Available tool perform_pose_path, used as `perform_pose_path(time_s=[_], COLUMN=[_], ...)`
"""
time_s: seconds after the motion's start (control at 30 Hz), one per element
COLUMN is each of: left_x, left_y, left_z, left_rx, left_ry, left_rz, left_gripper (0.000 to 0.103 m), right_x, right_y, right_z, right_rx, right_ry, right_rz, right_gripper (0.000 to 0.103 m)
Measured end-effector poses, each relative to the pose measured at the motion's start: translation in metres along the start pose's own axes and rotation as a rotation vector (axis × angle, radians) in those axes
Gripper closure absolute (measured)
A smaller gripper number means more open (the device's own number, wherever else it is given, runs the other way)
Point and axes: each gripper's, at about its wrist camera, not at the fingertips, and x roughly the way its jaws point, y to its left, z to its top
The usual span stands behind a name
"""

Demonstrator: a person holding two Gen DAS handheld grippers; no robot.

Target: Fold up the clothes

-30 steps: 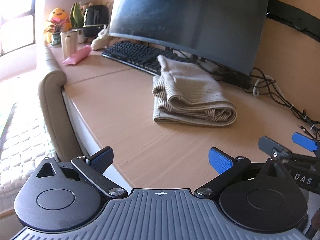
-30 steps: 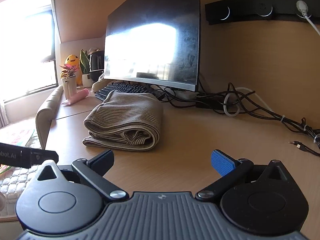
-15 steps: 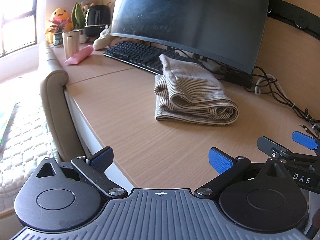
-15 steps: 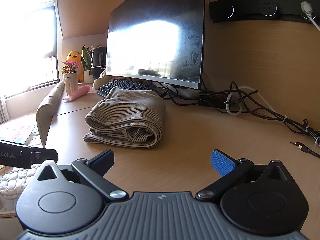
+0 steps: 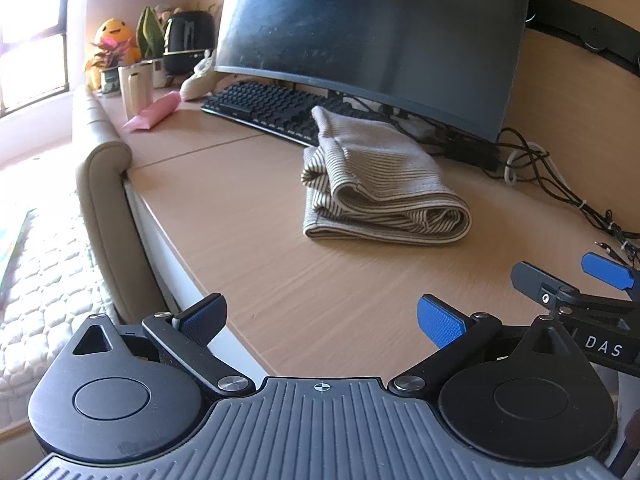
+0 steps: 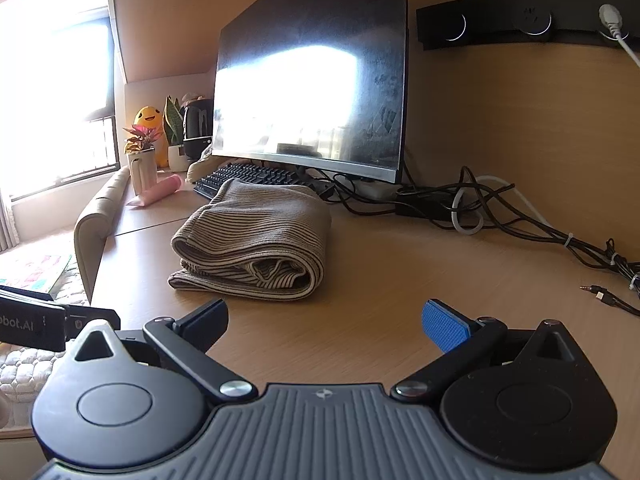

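A beige striped garment [image 5: 380,184] lies folded in a compact stack on the wooden desk [image 5: 240,216], just in front of the keyboard; it also shows in the right wrist view [image 6: 256,240]. My left gripper [image 5: 320,316] is open and empty, held back near the desk's front edge, well short of the garment. My right gripper [image 6: 326,322] is open and empty, also short of the garment; it shows at the right edge of the left wrist view [image 5: 568,280].
A dark monitor [image 5: 372,32] and black keyboard [image 5: 268,106] stand behind the garment. Tangled cables [image 6: 500,216] run along the back right. A pink tube [image 5: 154,112], cup, plants and a yellow toy [image 5: 114,34] sit at the far left. A padded headboard [image 5: 102,184] borders the desk's left edge.
Both grippers have drifted slightly back and up from the garment, staying open. The folded garment has not moved.
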Motion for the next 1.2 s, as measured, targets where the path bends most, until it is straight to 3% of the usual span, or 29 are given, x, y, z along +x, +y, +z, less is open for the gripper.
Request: perform_pose_path(time_s=[1.2], left_x=[0.0015], left_y=[0.002], left_z=[-0.0038], left_rx=[-0.013], left_ry=[0.025], left_rz=[-0.001], left_gripper=[0.0], right_x=[0.0065], right_y=[-0.0001], right_z=[0.0008], right_rx=[-0.011], right_ry=[0.032], right_rz=[0.007], right_gripper=[0.0])
